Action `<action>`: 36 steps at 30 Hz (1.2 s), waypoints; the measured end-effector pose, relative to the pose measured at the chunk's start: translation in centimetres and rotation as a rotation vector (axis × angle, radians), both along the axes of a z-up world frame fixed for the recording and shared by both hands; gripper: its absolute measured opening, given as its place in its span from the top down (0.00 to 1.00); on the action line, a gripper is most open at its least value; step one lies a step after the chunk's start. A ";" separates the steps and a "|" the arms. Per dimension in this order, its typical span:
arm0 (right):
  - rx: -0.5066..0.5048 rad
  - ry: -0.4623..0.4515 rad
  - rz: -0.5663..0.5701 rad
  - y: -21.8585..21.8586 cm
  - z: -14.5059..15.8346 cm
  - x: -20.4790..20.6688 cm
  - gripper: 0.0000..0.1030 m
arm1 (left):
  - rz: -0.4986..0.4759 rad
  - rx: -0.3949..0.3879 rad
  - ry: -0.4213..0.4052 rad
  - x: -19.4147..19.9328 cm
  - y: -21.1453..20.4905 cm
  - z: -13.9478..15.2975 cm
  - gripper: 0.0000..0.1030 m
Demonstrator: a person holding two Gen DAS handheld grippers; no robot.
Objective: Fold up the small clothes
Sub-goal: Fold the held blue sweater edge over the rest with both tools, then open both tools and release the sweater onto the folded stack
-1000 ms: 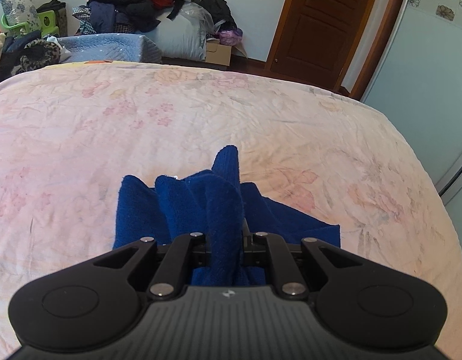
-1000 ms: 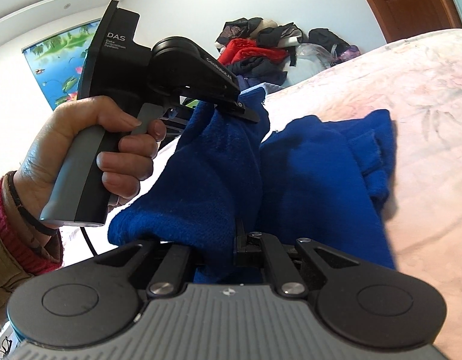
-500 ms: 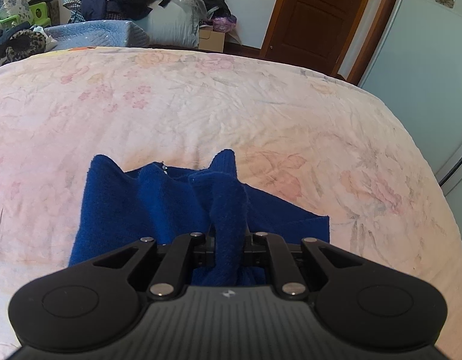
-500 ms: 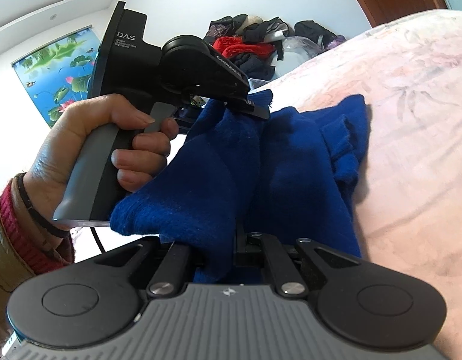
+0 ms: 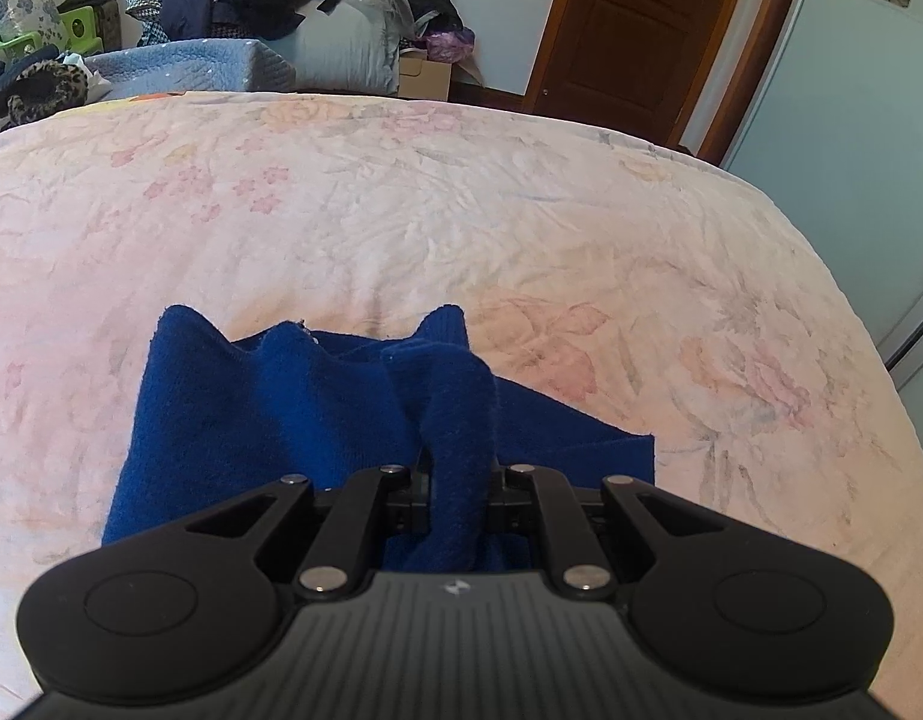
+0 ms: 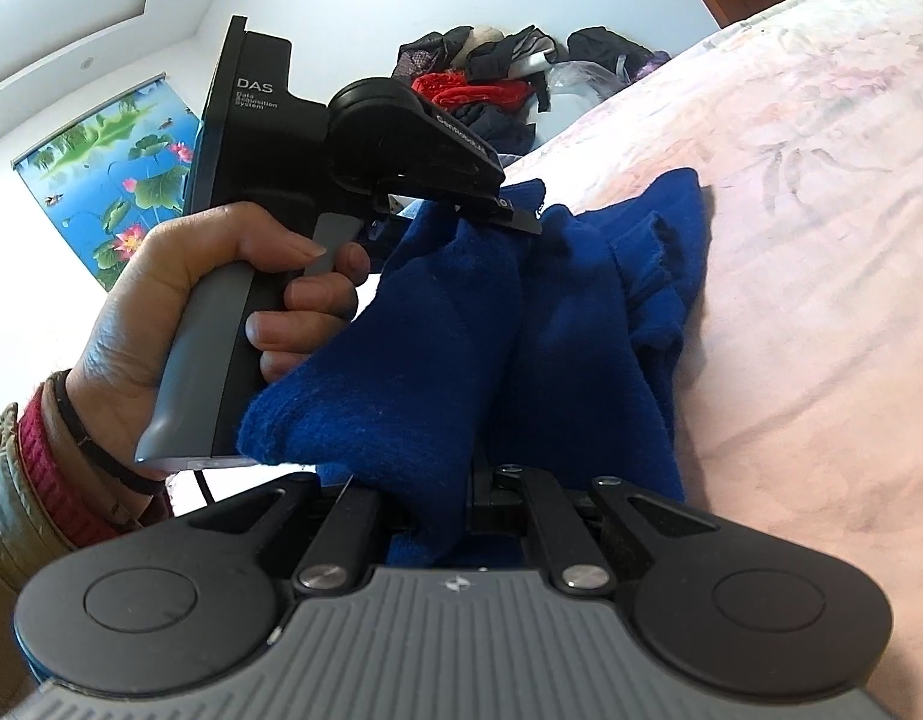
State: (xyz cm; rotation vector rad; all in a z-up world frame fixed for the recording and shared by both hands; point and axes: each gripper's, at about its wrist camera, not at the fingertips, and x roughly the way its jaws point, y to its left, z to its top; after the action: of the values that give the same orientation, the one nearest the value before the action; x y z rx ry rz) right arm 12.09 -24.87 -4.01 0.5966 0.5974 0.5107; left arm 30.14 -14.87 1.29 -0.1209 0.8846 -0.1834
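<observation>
Left gripper [image 5: 460, 483]: jaws closed on a bunched ridge of the blue garment [image 5: 317, 402], same pinch as a second ago. Since then the cloth has spread wider and lower on the bed [image 5: 521, 228]; its far edge now lies flat on the sheet towards the near edge, left of centre.

Right gripper [image 6: 461, 504]: jaws also clamped on a fold of the same garment, which hangs between the two tools. The left hand [image 6: 221, 324] is squeezing its trigger.

My read: the fold is being laid down. Most of the fabric is already on the bed, release comes next. Risk: the bunched seam may not flatten.
</observation>
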 end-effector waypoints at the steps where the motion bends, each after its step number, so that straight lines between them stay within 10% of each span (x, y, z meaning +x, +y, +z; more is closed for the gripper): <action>1: 0.000 0.002 -0.002 -0.1 0.0 0.0 0.93 | 0.000 0.002 0.000 0.0 -0.1 -0.1 0.90; 22: -0.003 0.079 0.001 -1.0 -1.1 0.8 0.81 | -0.062 -0.046 -0.043 0.7 -1.3 0.6 0.78; 24: -0.012 0.085 -0.002 -1.1 -1.1 0.8 0.76 | -0.059 -0.091 -0.062 0.6 -0.9 1.0 0.67; 27: -0.010 0.094 -0.005 -1.2 -1.2 0.8 0.74 | -0.047 -0.182 -0.106 0.5 -0.1 1.8 0.20; 36: 0.021 0.121 -0.007 -2.0 -1.5 0.8 0.71 | -0.039 -0.122 -0.207 -0.9 0.7 3.8 0.18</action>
State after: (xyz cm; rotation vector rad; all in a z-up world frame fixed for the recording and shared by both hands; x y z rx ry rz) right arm 12.93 -26.84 -5.50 0.6527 0.7051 0.4766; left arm 29.24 -14.16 5.09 -0.1945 0.6701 -0.2811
